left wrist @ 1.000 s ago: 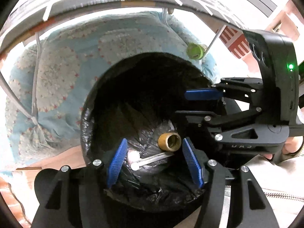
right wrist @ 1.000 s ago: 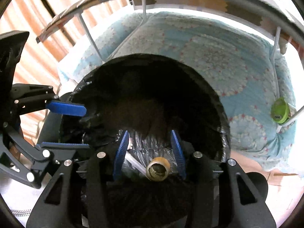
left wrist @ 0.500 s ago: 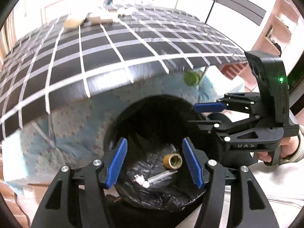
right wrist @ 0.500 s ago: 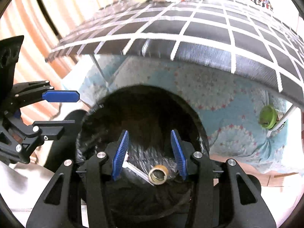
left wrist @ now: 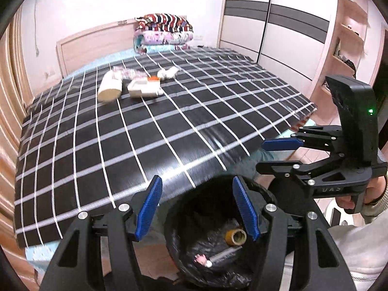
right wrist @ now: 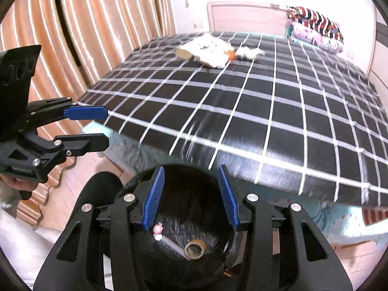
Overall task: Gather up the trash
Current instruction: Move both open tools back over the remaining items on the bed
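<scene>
A black-lined trash bin (left wrist: 179, 242) (right wrist: 135, 189) stands at the bed's foot, below both grippers. Inside lie a brown tape roll (left wrist: 235, 237) (right wrist: 194, 250) and a white stick with a pink end (left wrist: 219, 257) (right wrist: 167, 240). More trash lies far up the bed: a paper tube (left wrist: 110, 88) (right wrist: 184, 52), a white carton (left wrist: 143, 88) (right wrist: 211, 55) and crumpled tissue (left wrist: 167, 73) (right wrist: 249, 52). My left gripper (left wrist: 196, 206) (right wrist: 87, 127) is open and empty. My right gripper (right wrist: 191, 196) (left wrist: 281, 154) is open and empty.
The bed has a black cover with a white grid (left wrist: 169, 121) (right wrist: 266, 109). Folded quilts (left wrist: 163, 32) (right wrist: 315, 29) are stacked at the headboard. Striped curtains (right wrist: 84, 36) hang on the left side, a wardrobe (left wrist: 266, 24) stands on the right.
Both grippers have risen and tilted up from inside the bin's mouth. The view now takes in the bed top and the trash on it. Both stay open.
</scene>
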Demonstrator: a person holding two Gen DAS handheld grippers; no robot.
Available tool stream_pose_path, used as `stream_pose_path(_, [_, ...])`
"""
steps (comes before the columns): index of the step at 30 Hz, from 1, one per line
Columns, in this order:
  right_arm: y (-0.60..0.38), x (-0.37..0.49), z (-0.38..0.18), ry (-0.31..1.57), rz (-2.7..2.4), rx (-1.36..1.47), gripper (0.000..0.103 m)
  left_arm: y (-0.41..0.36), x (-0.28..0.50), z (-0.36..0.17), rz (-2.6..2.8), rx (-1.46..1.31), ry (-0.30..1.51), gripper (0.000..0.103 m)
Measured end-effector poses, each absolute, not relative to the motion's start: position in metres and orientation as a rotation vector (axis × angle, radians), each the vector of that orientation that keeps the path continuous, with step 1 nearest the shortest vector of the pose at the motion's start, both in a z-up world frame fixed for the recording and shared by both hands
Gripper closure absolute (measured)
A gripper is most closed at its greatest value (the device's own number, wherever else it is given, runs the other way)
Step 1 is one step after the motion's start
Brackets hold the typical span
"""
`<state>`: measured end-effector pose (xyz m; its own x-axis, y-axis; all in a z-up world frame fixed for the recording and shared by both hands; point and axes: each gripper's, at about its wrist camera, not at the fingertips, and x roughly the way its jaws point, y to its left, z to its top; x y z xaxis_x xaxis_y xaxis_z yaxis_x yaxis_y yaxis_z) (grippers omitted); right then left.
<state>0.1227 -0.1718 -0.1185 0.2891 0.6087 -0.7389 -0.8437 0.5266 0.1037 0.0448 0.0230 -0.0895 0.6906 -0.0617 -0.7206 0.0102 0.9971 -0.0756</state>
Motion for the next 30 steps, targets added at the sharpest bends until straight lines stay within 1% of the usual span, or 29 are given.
stream_pose_path(8, [-0.167, 0.149, -0.088, 0.709, 0.955, -0.333, 0.057, 0.048, 0.064, -0.072, 0.001, -0.102, 0.75, 0.045])
stream_pose_path(15, [-0.154, 0.179, -0.075, 0.668, 0.932, -0.338, 0.057, 0.069, 0.095, -0.057, 0.033, -0.103, 0.717, 0.045])
stream_pose_path(21, [-0.139, 0.205, -0.071, 0.656, 0.923, -0.315, 0.057, 0.095, 0.132, -0.053, 0.035, -0.12, 0.742, 0.046])
stream_pose_path(27, [-0.119, 0.227, -0.068, 0.642, 0.897, -0.361, 0.057, 0.112, 0.168, -0.051, 0.027, -0.117, 0.757, 0.046])
stream_pose_path(30, [-0.109, 0.241, -0.067, 0.644, 0.895, -0.358, 0.057, 0.121, 0.185, -0.051, 0.032, -0.125, 0.769, 0.052])
